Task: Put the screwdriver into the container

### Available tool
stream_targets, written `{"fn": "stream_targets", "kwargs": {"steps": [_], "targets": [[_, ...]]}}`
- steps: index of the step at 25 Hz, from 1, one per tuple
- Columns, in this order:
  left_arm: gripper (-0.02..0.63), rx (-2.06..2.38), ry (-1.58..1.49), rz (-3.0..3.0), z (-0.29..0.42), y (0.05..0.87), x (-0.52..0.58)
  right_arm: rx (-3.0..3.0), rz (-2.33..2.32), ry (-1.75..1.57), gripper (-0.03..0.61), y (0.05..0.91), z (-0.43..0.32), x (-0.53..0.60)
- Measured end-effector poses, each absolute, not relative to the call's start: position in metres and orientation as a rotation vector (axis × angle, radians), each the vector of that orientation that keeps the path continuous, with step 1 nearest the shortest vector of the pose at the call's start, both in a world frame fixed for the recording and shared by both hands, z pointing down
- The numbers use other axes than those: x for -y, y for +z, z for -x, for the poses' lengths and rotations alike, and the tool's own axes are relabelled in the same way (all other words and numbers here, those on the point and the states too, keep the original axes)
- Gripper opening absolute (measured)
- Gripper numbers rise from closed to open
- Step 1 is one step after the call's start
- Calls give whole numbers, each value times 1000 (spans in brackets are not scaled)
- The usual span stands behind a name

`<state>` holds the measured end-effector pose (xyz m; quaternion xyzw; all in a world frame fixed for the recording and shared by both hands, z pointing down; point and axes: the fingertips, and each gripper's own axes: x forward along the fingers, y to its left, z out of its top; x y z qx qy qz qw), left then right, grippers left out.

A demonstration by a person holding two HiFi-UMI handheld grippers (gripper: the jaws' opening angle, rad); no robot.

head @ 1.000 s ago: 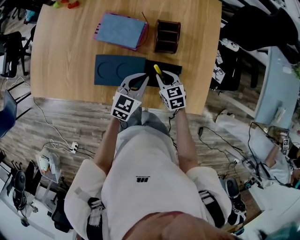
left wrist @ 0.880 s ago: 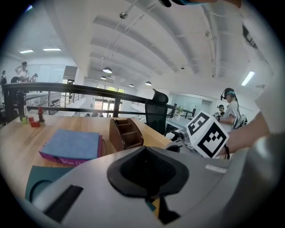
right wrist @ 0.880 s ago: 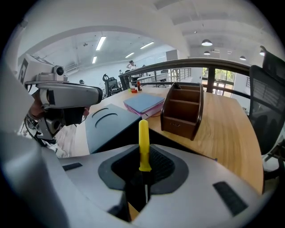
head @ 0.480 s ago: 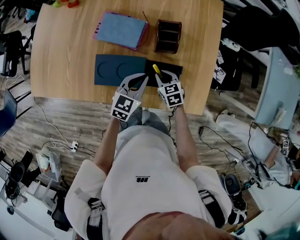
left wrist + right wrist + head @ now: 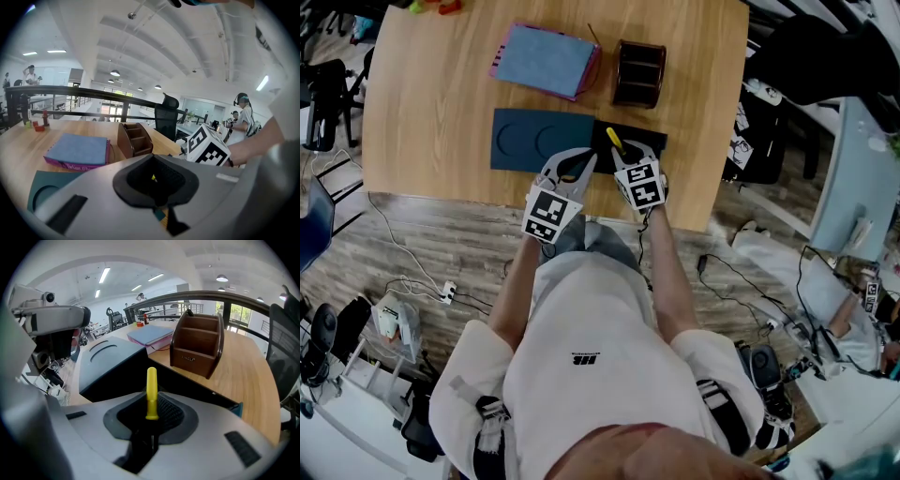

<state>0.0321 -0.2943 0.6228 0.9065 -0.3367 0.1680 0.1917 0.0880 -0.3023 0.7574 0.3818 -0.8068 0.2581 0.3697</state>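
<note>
My right gripper (image 5: 622, 153) is shut on a screwdriver (image 5: 615, 142) with a yellow handle, held over the black end of a dark mat near the table's front edge. In the right gripper view the yellow handle (image 5: 151, 386) stands upright out of the shut right gripper (image 5: 150, 422). The brown wooden container (image 5: 637, 73) stands farther back and a little right, open compartments up; it shows ahead to the right as container (image 5: 197, 350). My left gripper (image 5: 570, 167) sits beside the right one, shut on nothing, over the mat; left gripper (image 5: 155, 188).
A dark blue mat (image 5: 542, 140) with two round recesses lies under both grippers. A blue-covered book (image 5: 542, 61) lies left of the container, book (image 5: 78, 149). Small red and green items (image 5: 434, 7) sit at the far left corner. The table's right edge (image 5: 724, 141) is close.
The right gripper has edged slightly farther over the table with the screwdriver still in it. The left gripper has stayed put.
</note>
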Motion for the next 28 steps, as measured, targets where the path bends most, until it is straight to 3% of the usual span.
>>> {"fn": "stream_targets", "kwargs": {"steps": [28], "targets": [[5, 940, 463, -2582, -27, 609, 288, 2008, -992, 646, 100, 750, -89, 297]]}}
